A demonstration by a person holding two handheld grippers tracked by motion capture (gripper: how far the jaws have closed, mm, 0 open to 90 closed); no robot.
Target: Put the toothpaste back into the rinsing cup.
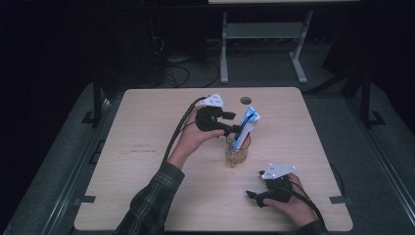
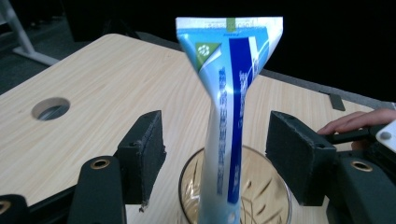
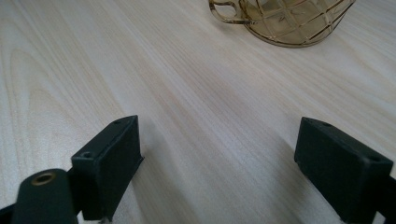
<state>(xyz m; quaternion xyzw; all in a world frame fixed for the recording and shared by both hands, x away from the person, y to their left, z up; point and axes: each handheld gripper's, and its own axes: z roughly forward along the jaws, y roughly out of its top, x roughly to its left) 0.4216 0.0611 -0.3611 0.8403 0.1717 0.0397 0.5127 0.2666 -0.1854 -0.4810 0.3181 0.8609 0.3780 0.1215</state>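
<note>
A blue-and-white toothpaste tube (image 2: 229, 116) stands nearly upright in an amber glass cup (image 1: 238, 151), its flat crimped end uppermost and its lower end inside the cup. The cup, of clear amber glass with a diamond pattern and a small handle (image 3: 224, 11), rests near the middle of the pale wooden tabletop (image 1: 147, 147).

The left gripper (image 1: 235, 128) is held level beside the tube, just above the cup's rim. In the left gripper view its two black jaws stand wide on either side of the tube, with a clear gap between each pad and the tube; nothing is gripped.

The right gripper (image 1: 254, 196) lies low near the tabletop's near right edge, well apart from the cup, in the person's right hand (image 1: 288, 203). In the right gripper view its jaws are spread wide over bare wood and hold nothing; the cup's base shows beyond them.

A round cable hole (image 1: 245, 100) pierces the tabletop near its far edge. The left forearm wears a plaid sleeve (image 1: 154, 200). Black cables trail from both grippers.
</note>
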